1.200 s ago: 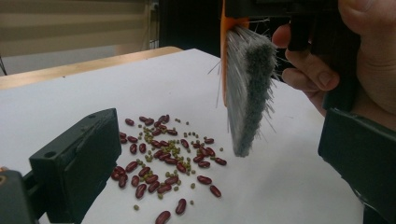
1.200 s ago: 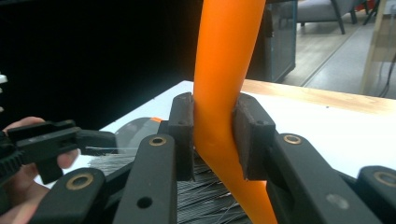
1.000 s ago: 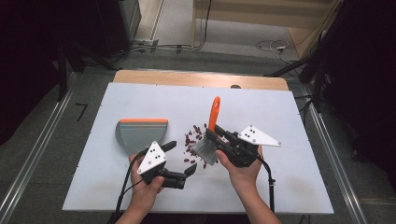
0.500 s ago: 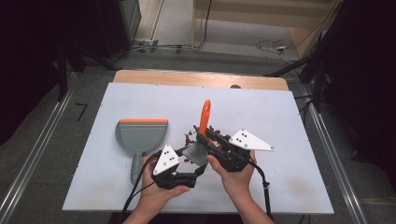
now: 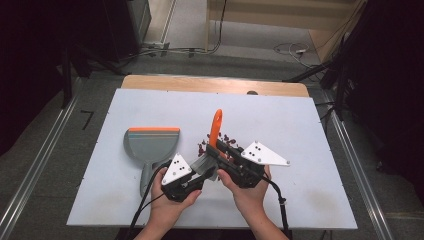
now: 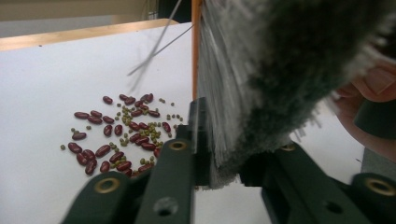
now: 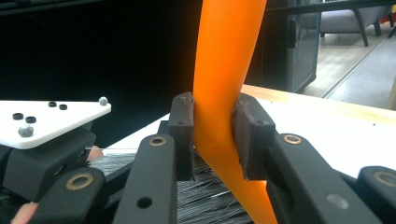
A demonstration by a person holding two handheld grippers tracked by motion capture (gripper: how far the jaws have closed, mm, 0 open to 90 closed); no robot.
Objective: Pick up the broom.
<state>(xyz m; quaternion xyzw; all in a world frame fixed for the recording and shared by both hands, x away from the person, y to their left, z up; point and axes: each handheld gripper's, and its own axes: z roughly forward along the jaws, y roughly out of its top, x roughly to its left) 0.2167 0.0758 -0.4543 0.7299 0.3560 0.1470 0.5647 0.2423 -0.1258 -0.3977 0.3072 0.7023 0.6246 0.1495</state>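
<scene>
Near the table's front edge, left gripper (image 5: 197, 176) has just clamped the grey bristle head (image 6: 280, 79) of the orange-handled brush (image 5: 215, 127), right gripper (image 7: 212, 140) clenched on its handle, likely regripping before sweeping the red and green beans (image 6: 121, 135).

- One brush (image 5: 214, 145), with one orange handle (image 7: 224, 84) and one head of grey bristles (image 6: 280, 79), is counted.
- One grey dustpan (image 5: 150, 147) with an orange edge is counted.
- Two hand-held grippers are counted: the left gripper (image 5: 197, 176) and the right gripper (image 5: 216, 152).
- Roughly thirty dark red beans (image 6: 119, 135) are counted in one pile, mixed with small green beans (image 6: 125, 140) too many and too small to be counted.
- One white table (image 5: 300, 120) is counted.
</scene>
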